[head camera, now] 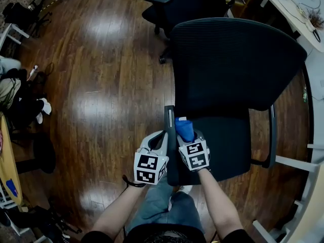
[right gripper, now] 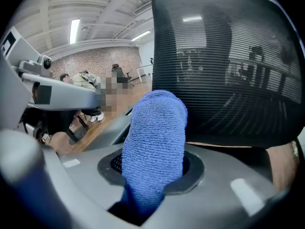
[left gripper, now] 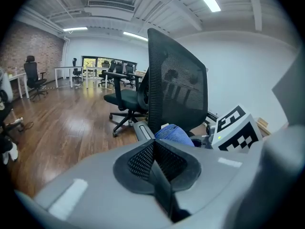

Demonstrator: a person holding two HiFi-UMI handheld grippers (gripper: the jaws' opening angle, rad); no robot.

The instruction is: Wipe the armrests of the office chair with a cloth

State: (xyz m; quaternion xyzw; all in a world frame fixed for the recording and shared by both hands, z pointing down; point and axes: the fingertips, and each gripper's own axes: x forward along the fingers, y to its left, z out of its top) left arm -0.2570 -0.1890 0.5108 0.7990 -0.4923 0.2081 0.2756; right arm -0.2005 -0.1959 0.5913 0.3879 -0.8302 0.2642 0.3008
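Left gripper point(head camera: 163, 135): jaws pressed together, nothing between | right gripper point(head camera: 187, 138): clamped on blue terry cloth point(head camera: 184, 129) | cloth: frame centre, at office chair point(head camera: 238, 65) armrest point(head camera: 169, 116), just beside left gripper

Cloth point(head camera: 184, 129): only the far end shows; the near end is buried in the jaws of the right gripper point(head camera: 188, 139).
Left armrest point(head camera: 169, 116): whether the cloth touches it cannot be told.
Chair legs: hidden under the seat point(head camera: 228, 146).
Far chair point(head camera: 172, 6): back cut off by the top edge.
Desk point(head camera: 291, 9): cut by the far right corner; its small items are too small to name.
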